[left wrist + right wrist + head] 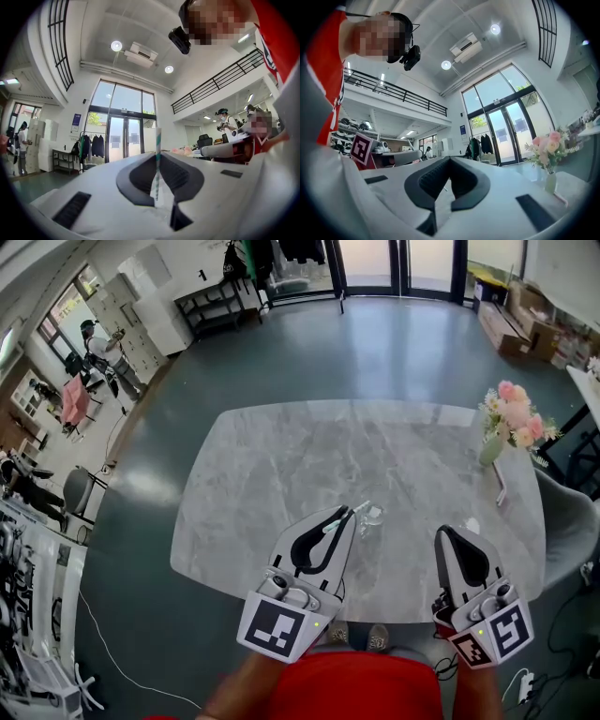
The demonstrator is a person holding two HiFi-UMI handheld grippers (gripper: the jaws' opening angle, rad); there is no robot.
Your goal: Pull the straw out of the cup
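The left gripper (158,155) is clamped on the striped paper straw (158,140), which stands up between its pads in the left gripper view, with no cup around it there. In the head view the clear cup (373,516) sits on the table just beyond that gripper's tips, and the straw slants across them. It looks lifted free or very nearly so (the overlap with the cup's rim makes it hard to be sure). What seems left is to carry the straw clear.

The right gripper (442,533) hangs to the right above the table's near edge, its jaws together with nothing between them.

The table (281,456) is grey veined stone with rounded corners, and a vase of pink flowers (511,420) stands at its far right. Around it lies a dark floor (309,352), with glass doors (375,263) at the far end.
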